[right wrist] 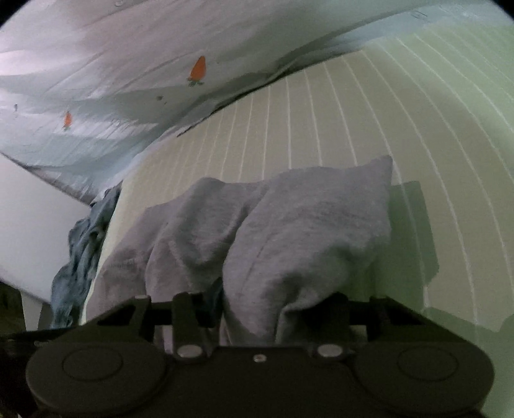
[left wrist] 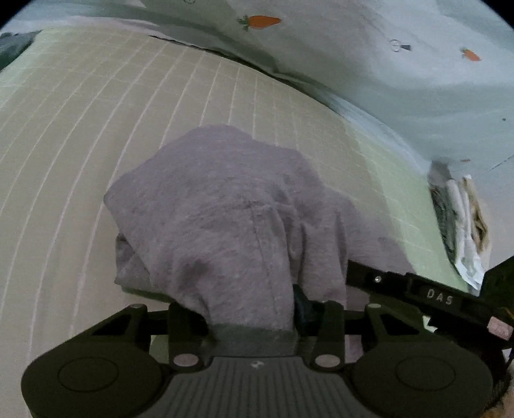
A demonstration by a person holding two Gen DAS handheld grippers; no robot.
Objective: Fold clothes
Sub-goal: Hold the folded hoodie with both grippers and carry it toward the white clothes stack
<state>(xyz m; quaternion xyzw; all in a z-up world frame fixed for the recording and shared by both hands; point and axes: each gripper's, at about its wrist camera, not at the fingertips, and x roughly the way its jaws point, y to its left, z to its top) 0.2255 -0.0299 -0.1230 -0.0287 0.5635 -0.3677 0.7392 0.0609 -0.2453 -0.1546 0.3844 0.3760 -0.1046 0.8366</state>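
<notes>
Bedding and a gridded mat surrounded the work area.

A pale green mat [left wrist: 96,128] ruled with thin white grid lines filled the left and centre of the left wrist view and the right half of the right wrist view. A light blue sheet [left wrist: 385,70] printed with small orange carrots [left wrist: 261,22] ran across the upper right of the left wrist view and the upper left of the right wrist view, where 2 carrots showed. A crumpled blue cloth [right wrist: 82,244] lay at the mat's left edge in the right wrist view. At the right edge of the left wrist view sat a blurred pile of pale, dark and tan material [left wrist: 462,225]; what it was could not be told.
</notes>
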